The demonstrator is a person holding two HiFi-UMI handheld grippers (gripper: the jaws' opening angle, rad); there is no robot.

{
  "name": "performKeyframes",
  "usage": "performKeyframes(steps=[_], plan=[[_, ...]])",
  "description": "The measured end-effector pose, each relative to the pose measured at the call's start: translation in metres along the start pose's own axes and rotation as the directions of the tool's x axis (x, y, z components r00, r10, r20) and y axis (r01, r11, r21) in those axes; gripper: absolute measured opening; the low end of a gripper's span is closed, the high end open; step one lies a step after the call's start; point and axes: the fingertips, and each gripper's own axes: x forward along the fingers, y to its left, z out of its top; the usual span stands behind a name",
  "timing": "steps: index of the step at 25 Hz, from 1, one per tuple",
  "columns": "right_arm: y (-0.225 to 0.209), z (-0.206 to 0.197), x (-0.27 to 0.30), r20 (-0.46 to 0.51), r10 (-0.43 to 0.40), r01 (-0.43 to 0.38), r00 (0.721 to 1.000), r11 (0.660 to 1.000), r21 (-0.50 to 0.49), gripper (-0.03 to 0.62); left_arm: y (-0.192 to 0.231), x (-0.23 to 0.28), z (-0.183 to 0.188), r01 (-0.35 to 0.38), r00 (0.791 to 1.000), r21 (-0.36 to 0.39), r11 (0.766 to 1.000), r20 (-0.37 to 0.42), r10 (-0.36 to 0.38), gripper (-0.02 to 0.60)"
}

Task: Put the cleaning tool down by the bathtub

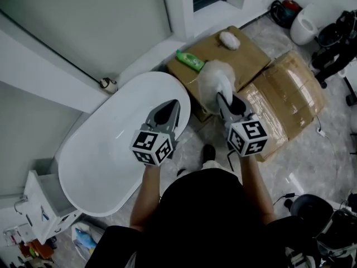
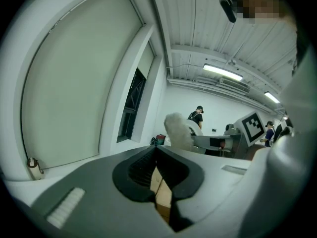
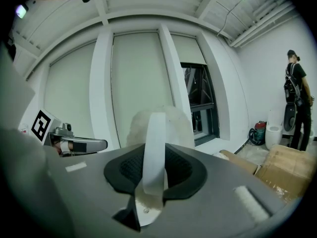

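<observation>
The cleaning tool [image 1: 215,77] is a fluffy white duster on a flat white handle [image 3: 154,148]. My right gripper [image 1: 221,97] is shut on that handle and holds the tool upright above the cardboard box [image 1: 248,57], just right of the bathtub. The white oval bathtub [image 1: 106,149] lies at the left of the head view. My left gripper [image 1: 174,103] hovers over the tub's near right end, shut with nothing in it. In the left gripper view its jaws [image 2: 154,150] meet, and the duster [image 2: 177,129] shows beyond them.
A green bottle [image 1: 190,60] and a white sponge [image 1: 229,39] lie on the box. A larger taped cardboard box [image 1: 287,96] sits to the right. A white cabinet [image 1: 42,202] stands at the tub's lower left. A person [image 3: 294,98] stands far off.
</observation>
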Motion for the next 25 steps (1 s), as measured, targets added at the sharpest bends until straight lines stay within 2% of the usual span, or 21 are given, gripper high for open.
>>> performKeyframes(steps=[8, 15, 25], plan=[[-0.056, 0.001, 0.033, -0.042, 0.072, -0.072, 0.997, 0.997, -0.006, 0.094, 0.003, 0.052, -0.003, -0.081, 0.997, -0.017, 0.997, -0.008, 0.081, -0.003], [-0.087, -0.019, 0.046, -0.099, 0.102, -0.101, 0.99, 0.995, 0.016, 0.094, 0.005, 0.072, -0.023, -0.139, 0.99, -0.046, 0.989, -0.045, 0.137, -0.002], [-0.11, -0.044, 0.081, -0.178, 0.088, -0.082, 0.98, 0.996, 0.037, 0.094, 0.027, 0.092, -0.043, -0.143, 0.986, -0.077, 0.987, -0.103, 0.134, -0.002]])
